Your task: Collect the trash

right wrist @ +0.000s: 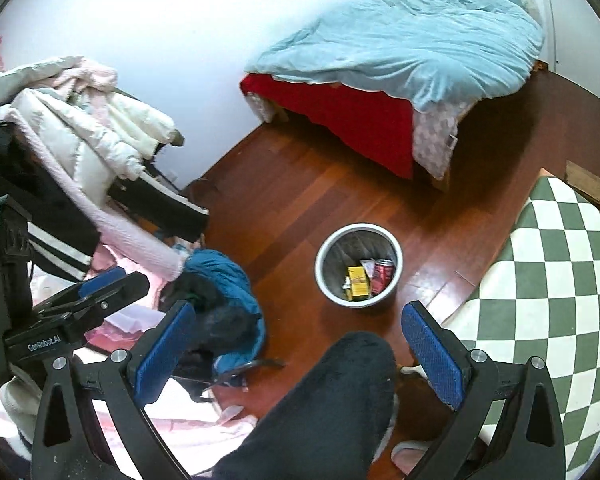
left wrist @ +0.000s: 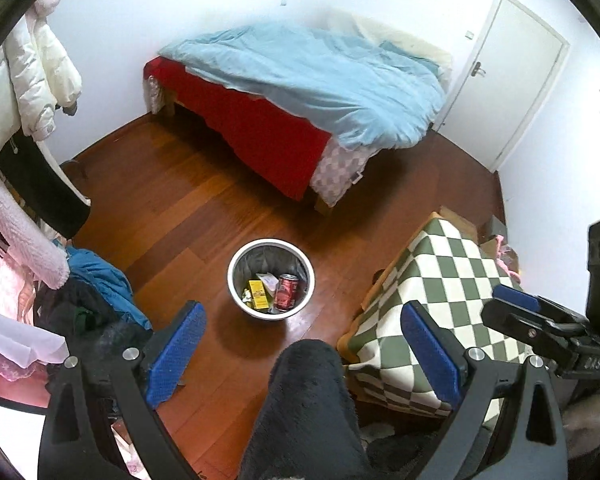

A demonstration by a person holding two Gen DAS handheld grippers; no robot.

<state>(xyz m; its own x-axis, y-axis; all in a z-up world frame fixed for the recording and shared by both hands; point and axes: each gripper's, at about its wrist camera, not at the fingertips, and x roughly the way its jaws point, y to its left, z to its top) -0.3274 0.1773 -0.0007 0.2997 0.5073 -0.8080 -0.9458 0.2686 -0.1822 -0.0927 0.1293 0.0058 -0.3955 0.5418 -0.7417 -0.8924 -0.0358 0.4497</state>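
Bedroom, red-brown wood floor (left wrist: 204, 208), bed (left wrist: 300, 92) w/ blue quilt against the far wall. I hold both grippers high, looking down on a white bin (left wrist: 271, 279) standing upright on the floor. Inside it: a red can (left wrist: 286, 292), a yellow box (left wrist: 259, 293), some paper. Left gripper (left wrist: 300, 356): jaws wide apart, nothing between them but my knee (left wrist: 308, 400) below. Right gripper (right wrist: 296, 356): same, spread and empty. Bin lies straight ahead and below both, slightly left of centre for the left one, slightly right for the right; neither looks clearly nearer. No loose trash I can pick out on open floor. Right view shows the clothes pile (right wrist: 80, 152) at left more fully; left view shows the door (left wrist: 512, 72) and more of the checked cloth (left wrist: 440, 288).
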